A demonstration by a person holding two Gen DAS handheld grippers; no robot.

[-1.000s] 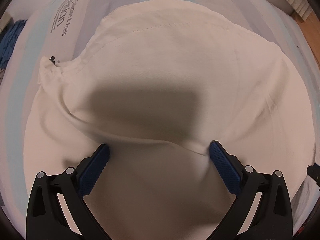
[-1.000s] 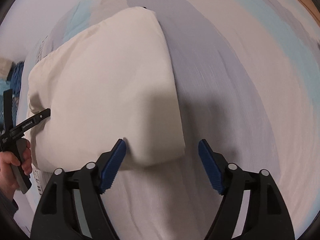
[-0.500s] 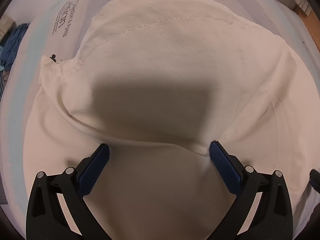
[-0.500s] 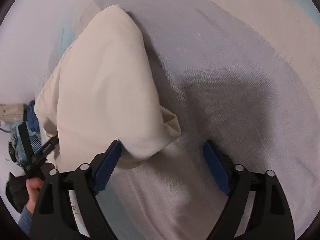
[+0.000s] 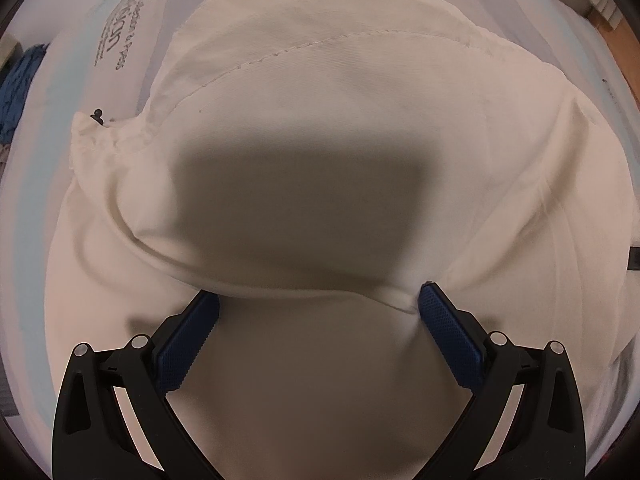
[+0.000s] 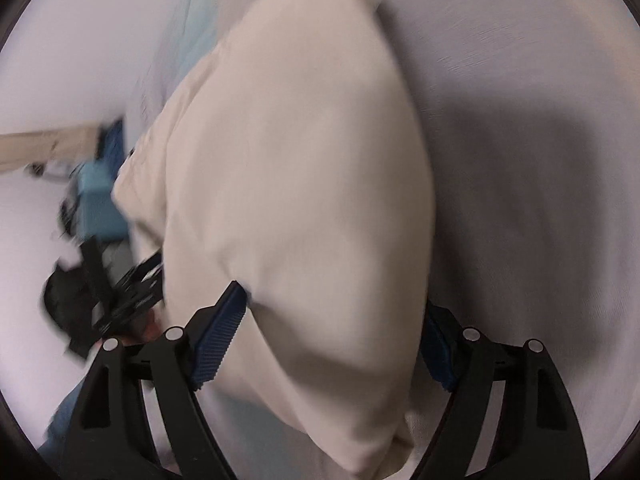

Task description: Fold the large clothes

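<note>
A large cream garment lies folded in layers on the bed and fills the left wrist view. My left gripper is open, its blue pads straddling a folded edge of the cloth without pinching it. In the right wrist view the same garment is a thick folded bundle, blurred by motion. My right gripper is open and its blue pads sit on either side of the bundle's near corner. The other gripper and the hand holding it show at the left.
The bed cover is white and grey with pale blue stripes and printed text. A blue cloth lies at the far left edge. Wooden floor and a blue box lie beyond the bed.
My right gripper has swung forward over the bundle's corner, so the cloth now lies between its pads. My left gripper has edged slightly closer to the garment and stays open.
</note>
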